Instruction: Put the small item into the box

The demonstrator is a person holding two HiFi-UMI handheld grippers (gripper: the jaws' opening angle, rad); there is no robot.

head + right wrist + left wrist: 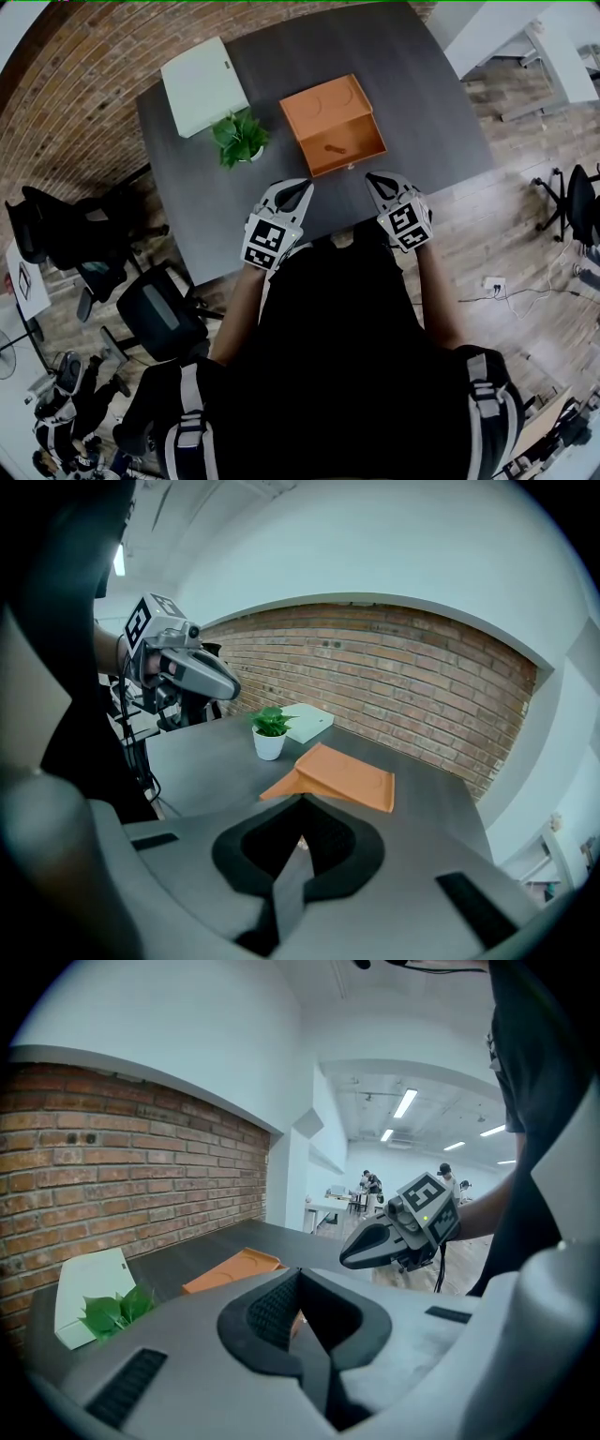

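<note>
While L gripper (307, 185), R gripper (371, 177) shut, orange box (326, 105) open.

— Where does my box sit?
— My orange box (361, 139) stands open on the dark table (431, 103), its lid (323, 99) flat behind.
— And the small item?
— The small item (333, 148), orange too, lies inside near the middle.

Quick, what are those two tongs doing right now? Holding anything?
Left tongs: closed, holding nothing.
Right tongs: closed, holding nothing.
</note>
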